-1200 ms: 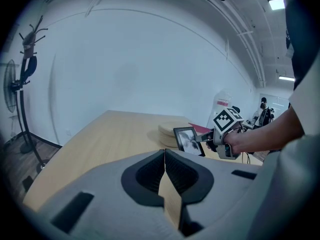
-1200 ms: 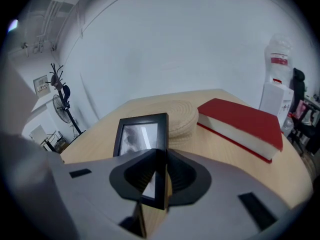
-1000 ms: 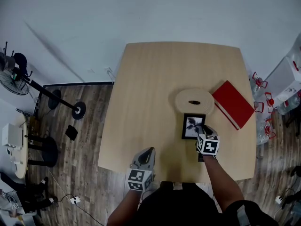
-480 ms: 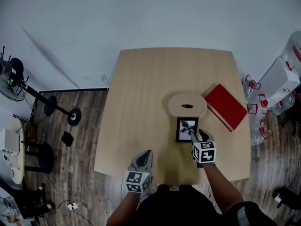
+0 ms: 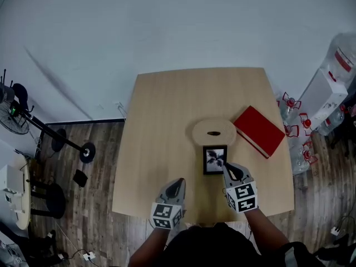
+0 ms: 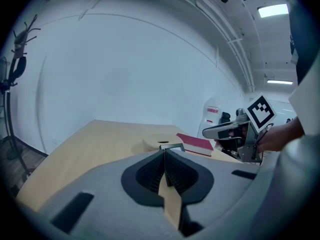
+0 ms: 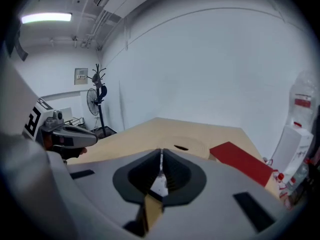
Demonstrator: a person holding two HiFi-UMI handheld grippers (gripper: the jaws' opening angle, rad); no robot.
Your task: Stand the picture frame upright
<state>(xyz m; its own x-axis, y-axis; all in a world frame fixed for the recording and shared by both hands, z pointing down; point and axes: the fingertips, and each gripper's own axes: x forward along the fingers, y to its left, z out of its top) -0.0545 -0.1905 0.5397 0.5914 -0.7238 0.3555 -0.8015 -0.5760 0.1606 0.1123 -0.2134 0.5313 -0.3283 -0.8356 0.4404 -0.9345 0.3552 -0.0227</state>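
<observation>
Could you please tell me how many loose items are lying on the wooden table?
3: a black picture frame lying flat nearest the person, a round wooden board with a slot just behind it, and a red book to the board's right. None seems hidden.

- Left gripper (image 5: 176, 183) points forward, its jaws pressed together.
- Right gripper (image 5: 227, 167) reaches farther forward, jaws closing to a thin slit with nothing visibly pinched between them.
</observation>
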